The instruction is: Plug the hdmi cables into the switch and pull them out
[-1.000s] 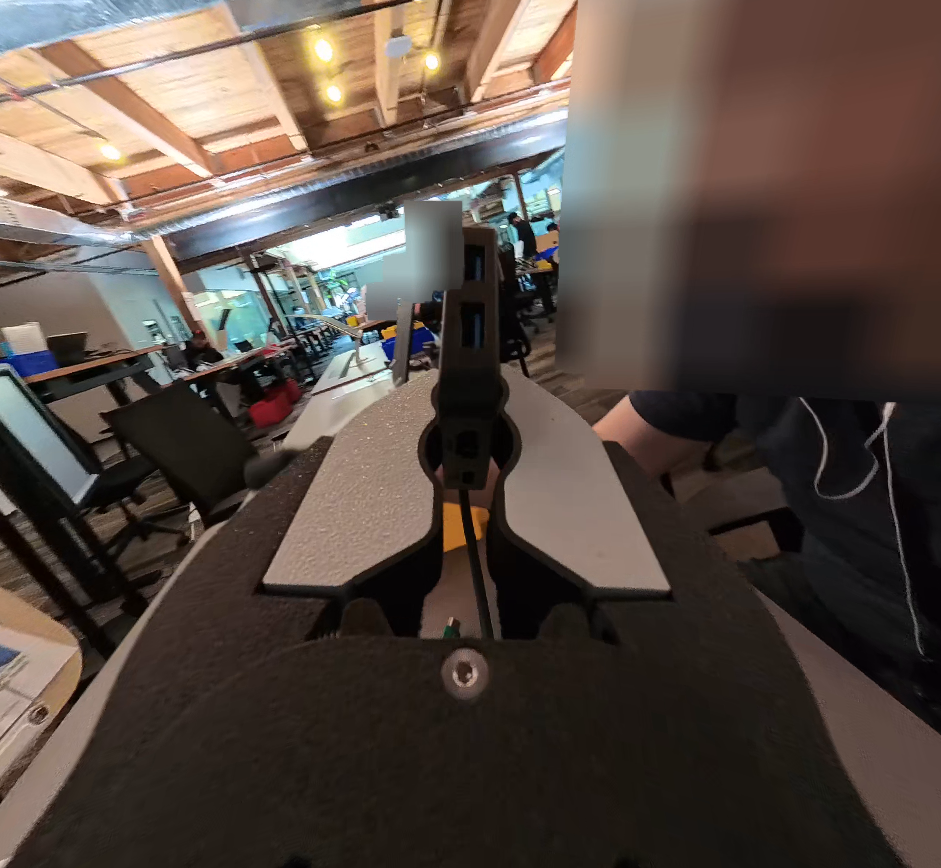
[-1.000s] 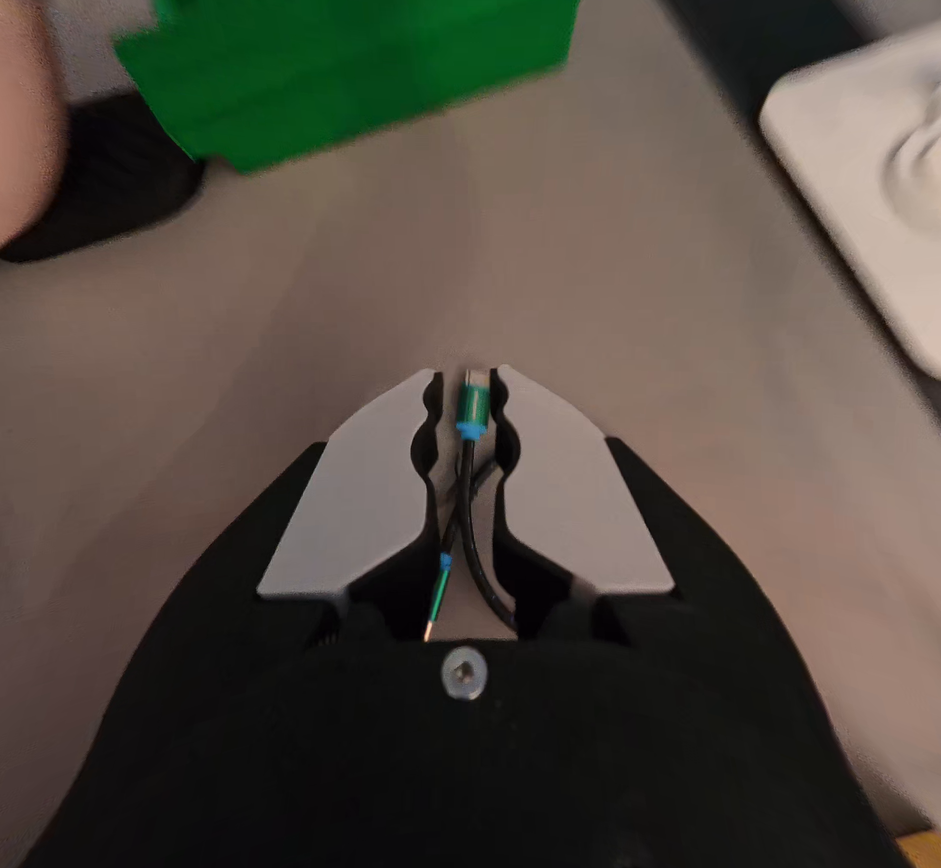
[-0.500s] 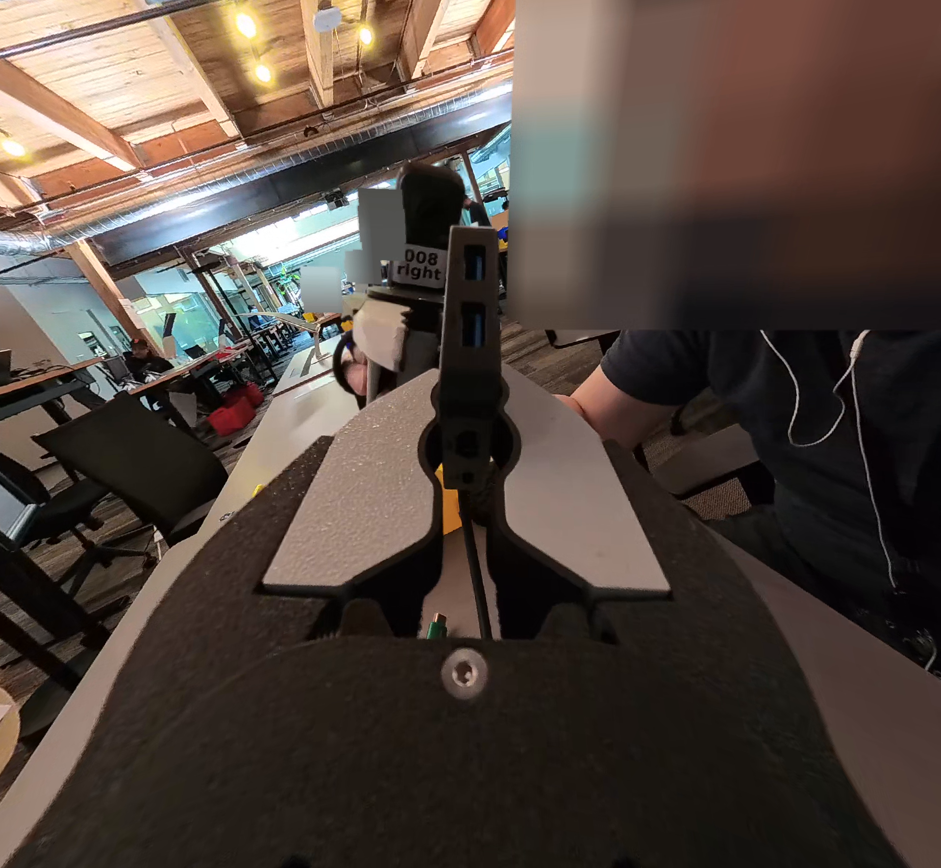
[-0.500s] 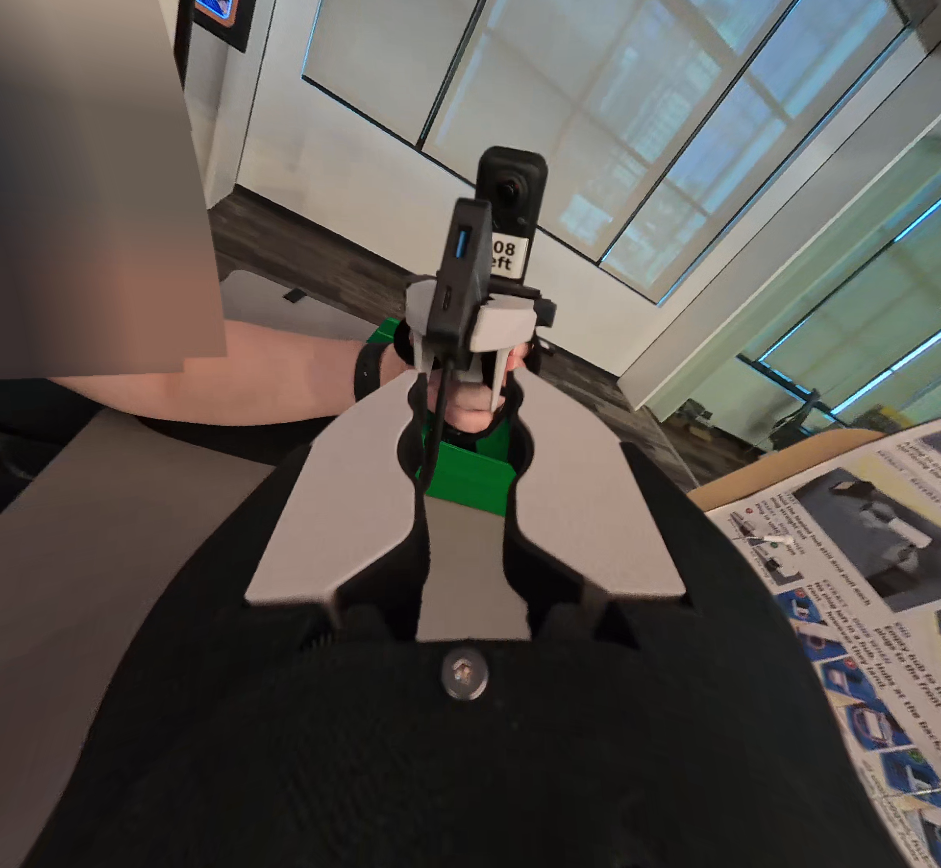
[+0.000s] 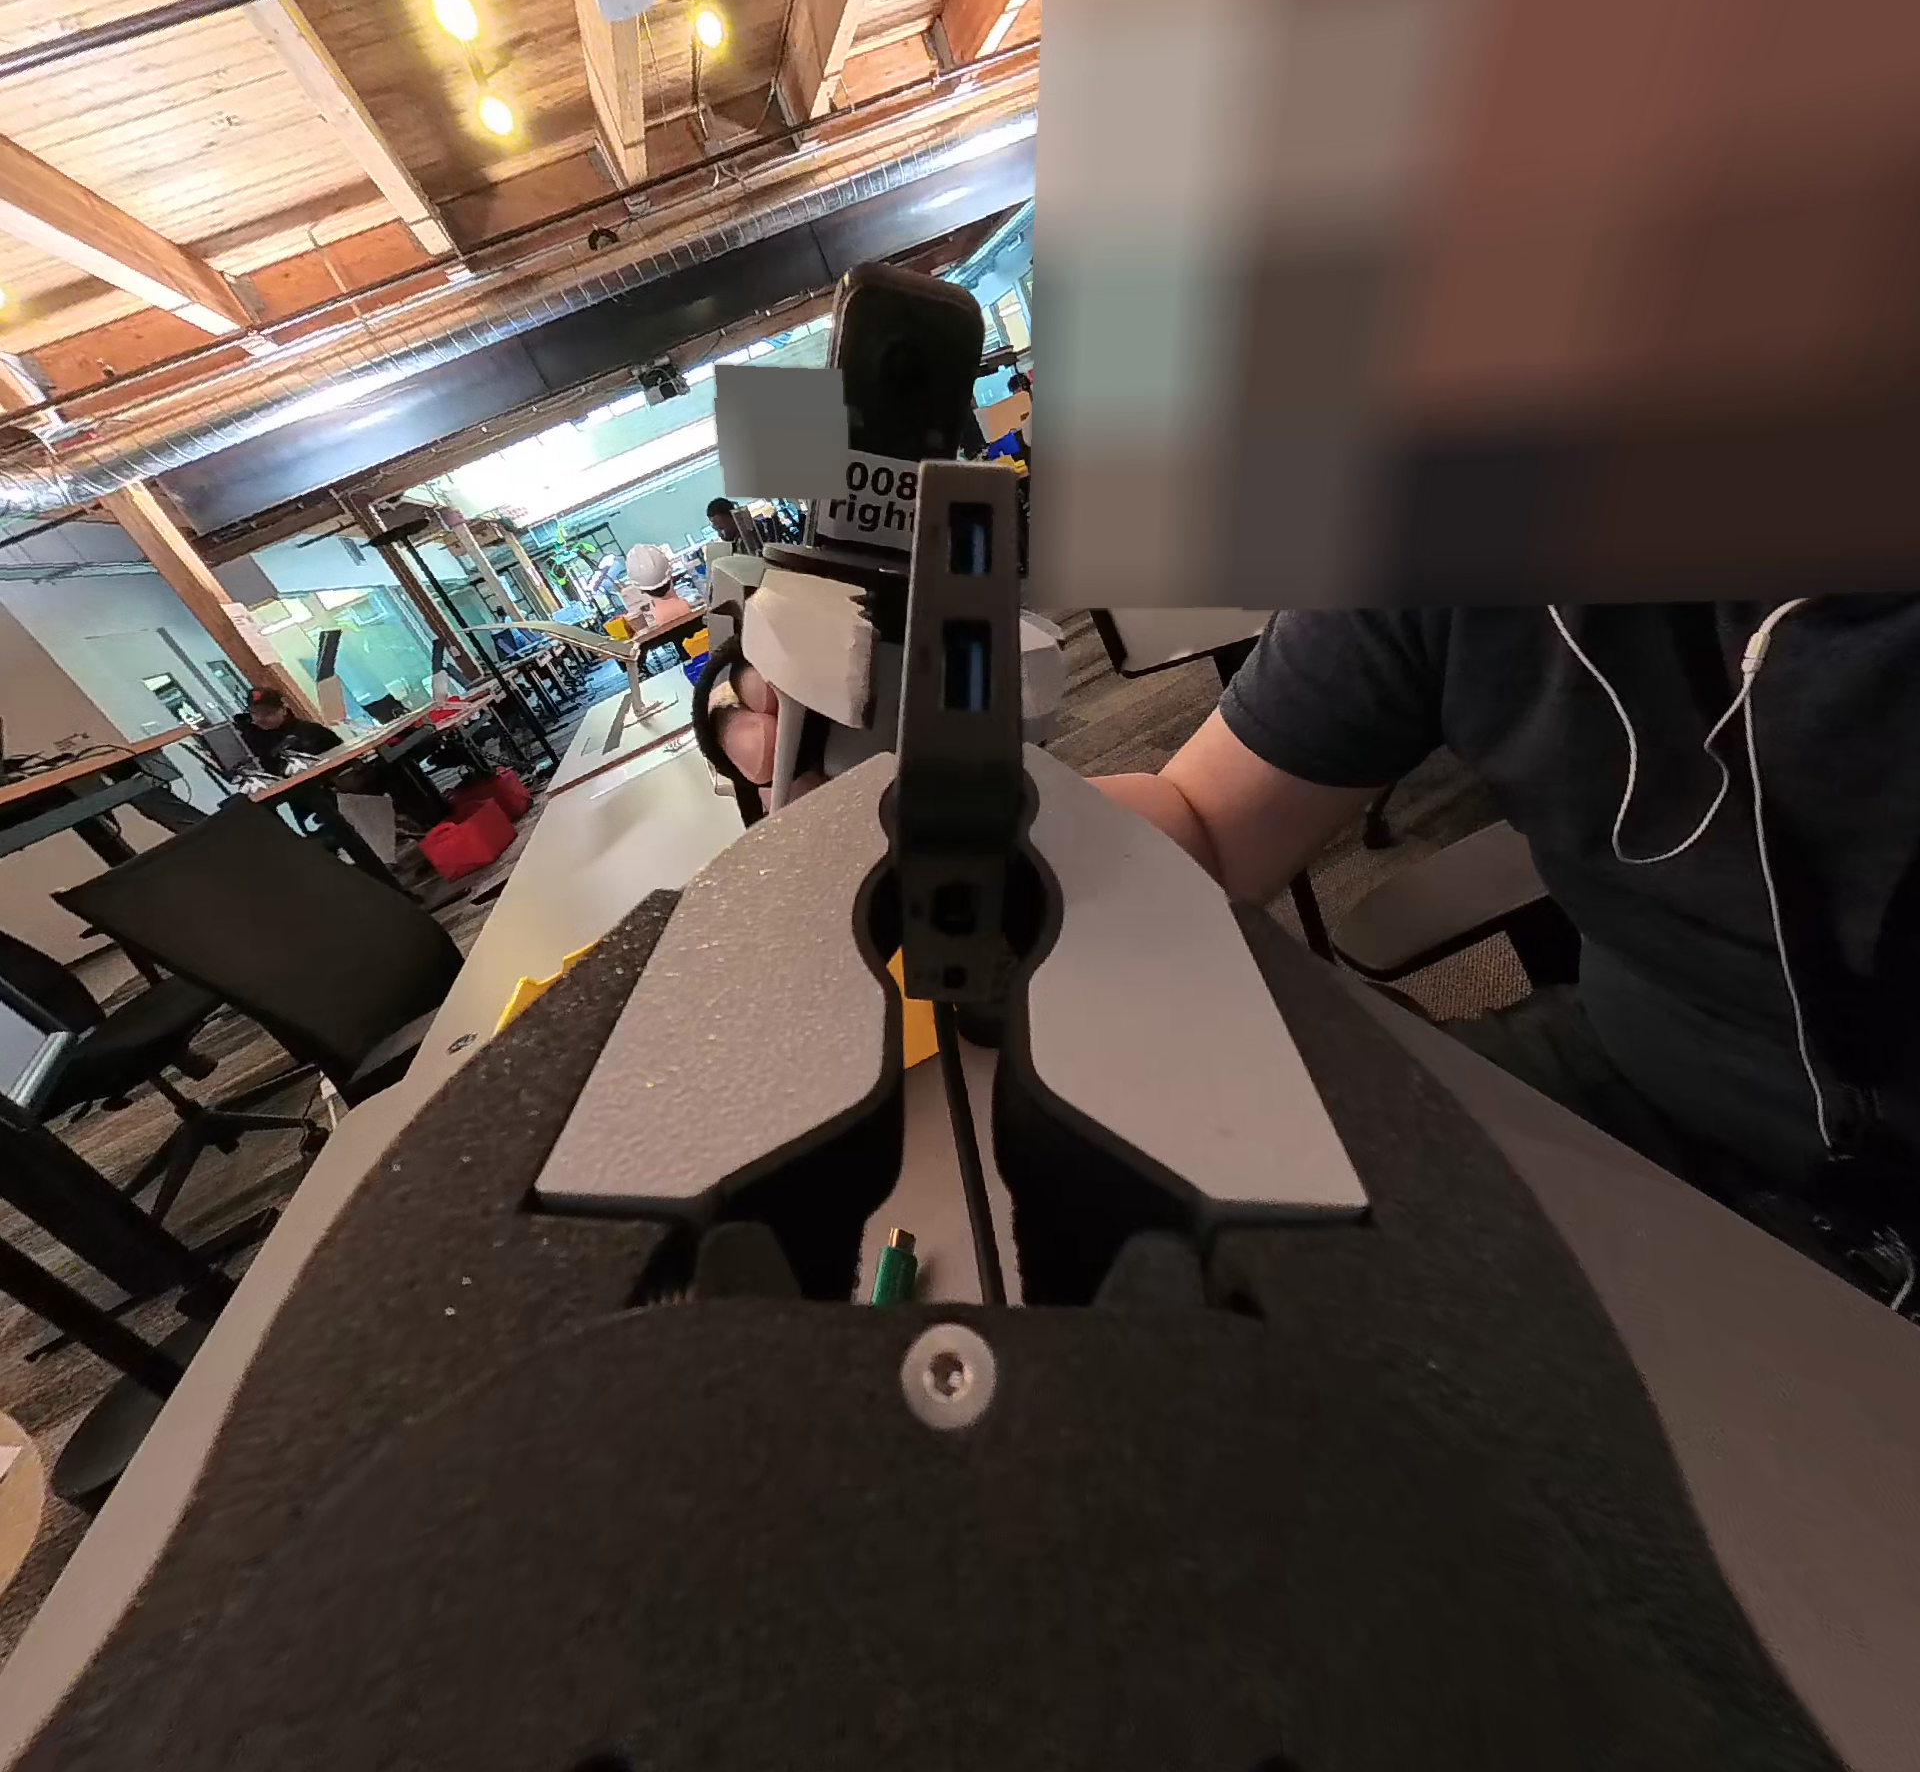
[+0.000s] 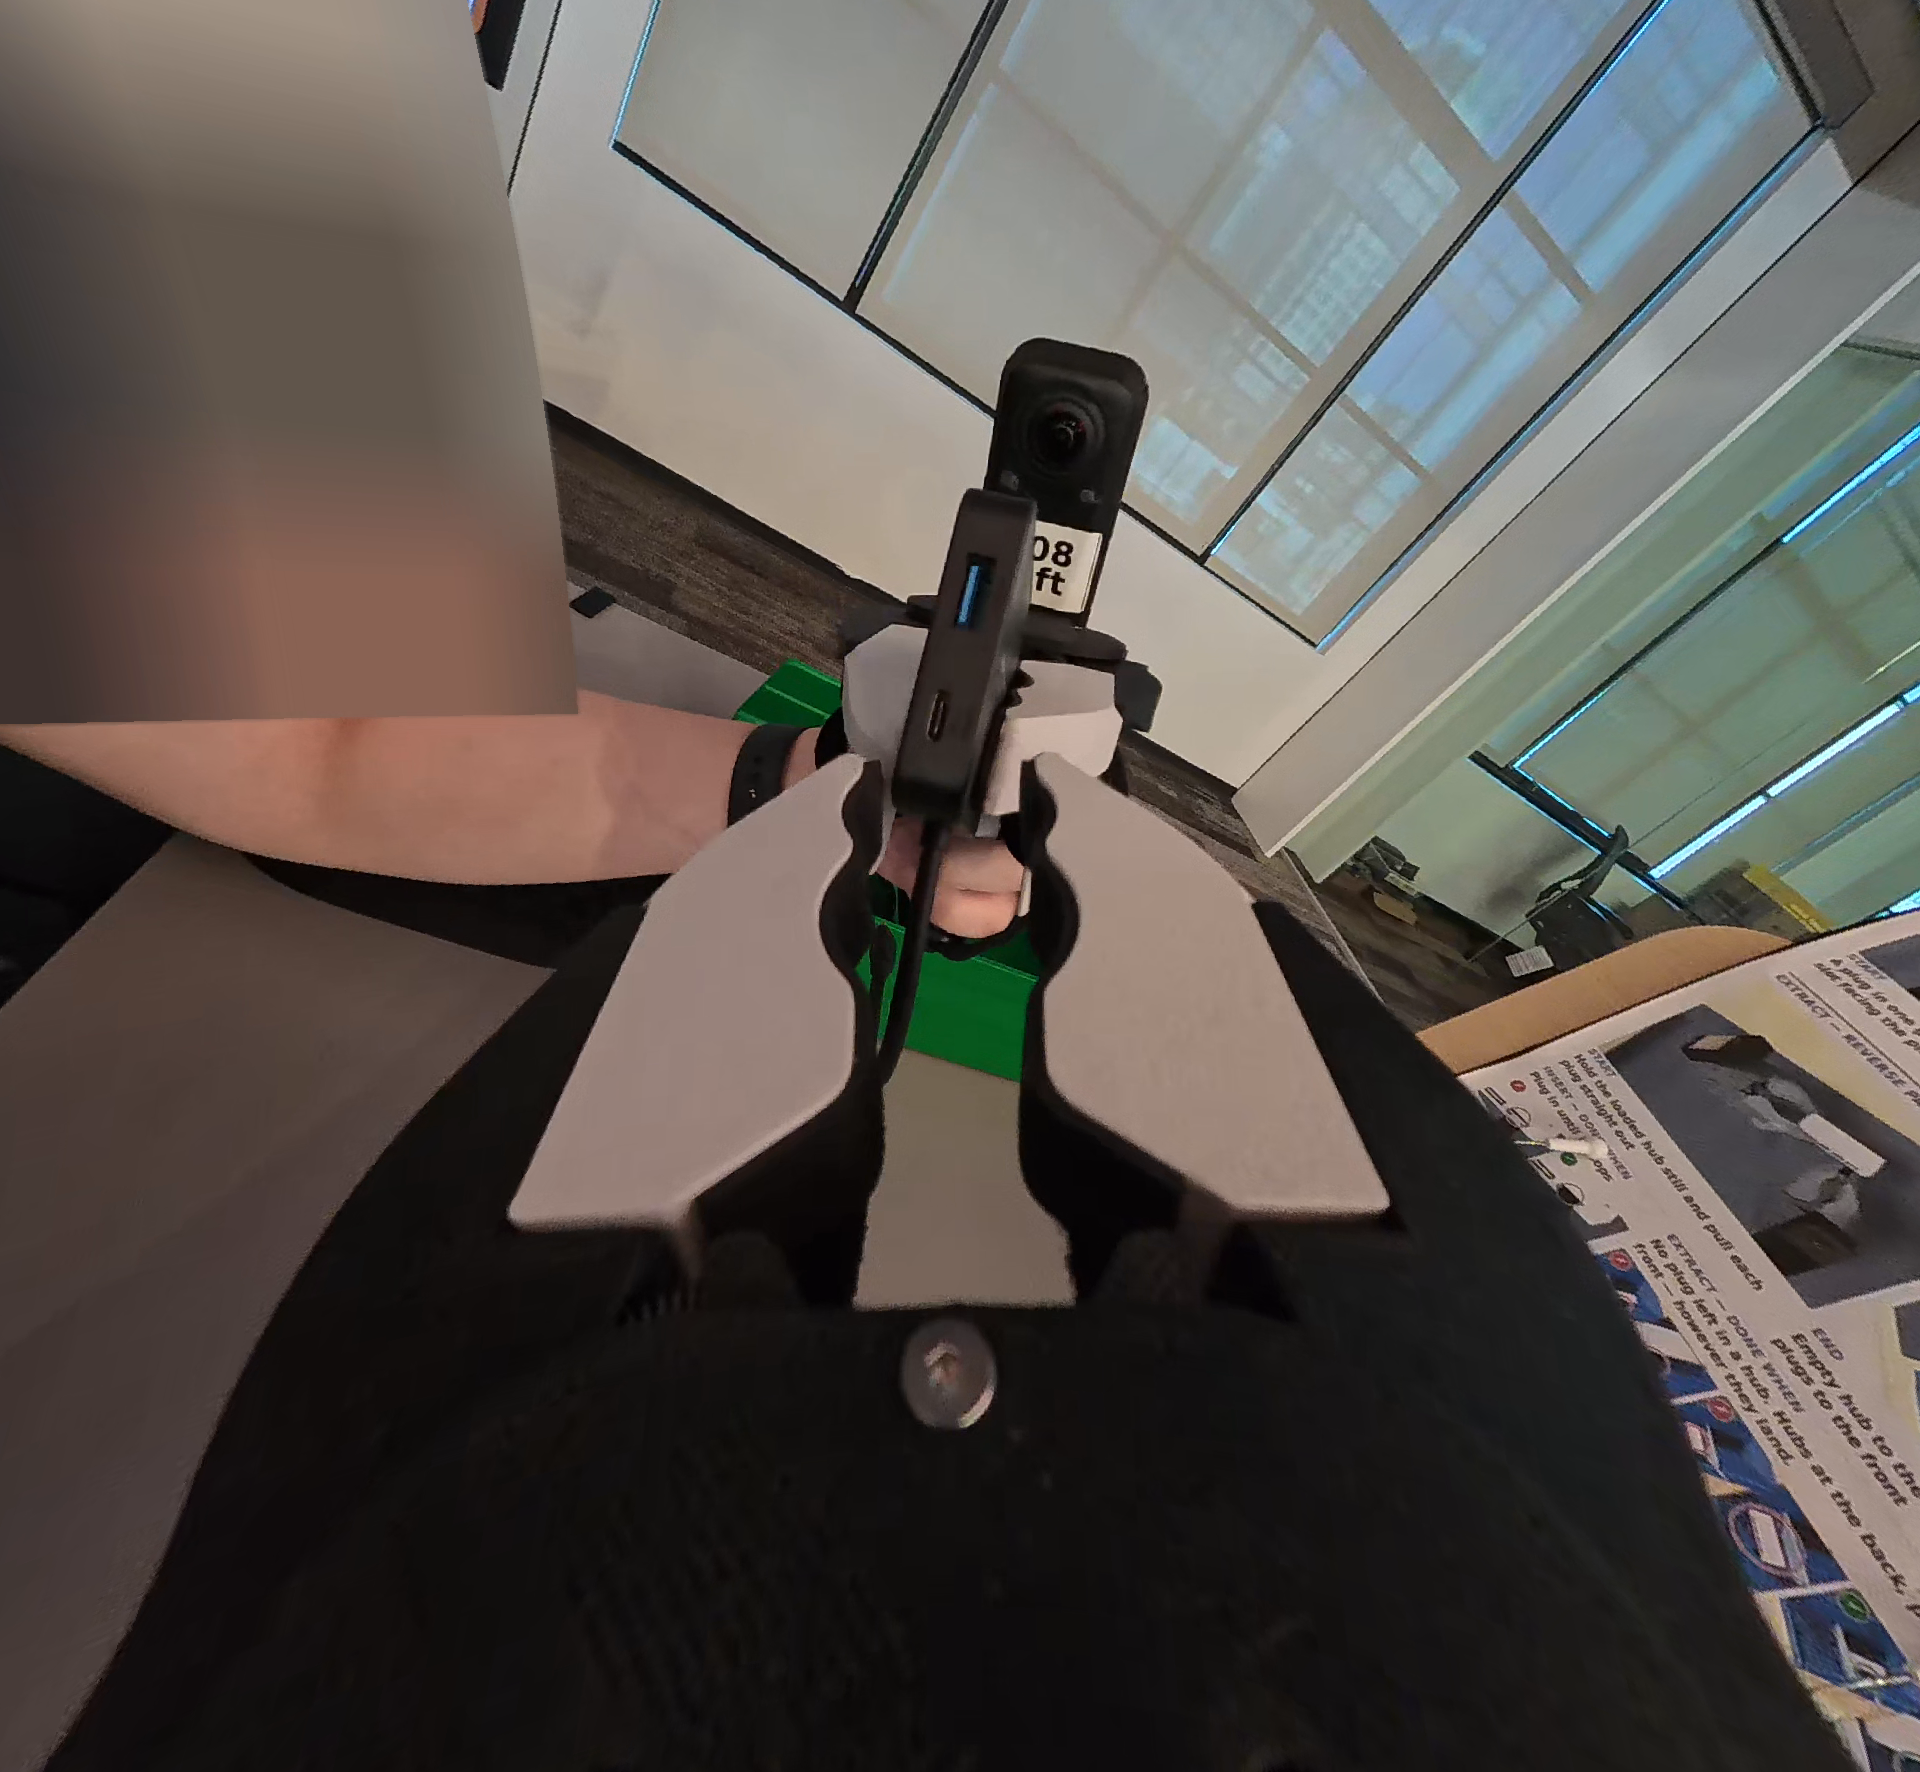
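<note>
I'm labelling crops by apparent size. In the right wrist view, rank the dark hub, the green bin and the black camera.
1. Green plastic bin, though partly hidden by the tongs.
2. Dark rectangular hub and black camera: too alike to rank; the hub is nearer.

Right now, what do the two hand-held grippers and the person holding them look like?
Each hand-held gripper, left and right, has two flat light-grey fingers with wavy black inner edges on a rough black body with a silver screw. Each carries a black camera bearing a white sticker. The person wears a dark short-sleeved top, white earphone wires and a black wristband.
</note>
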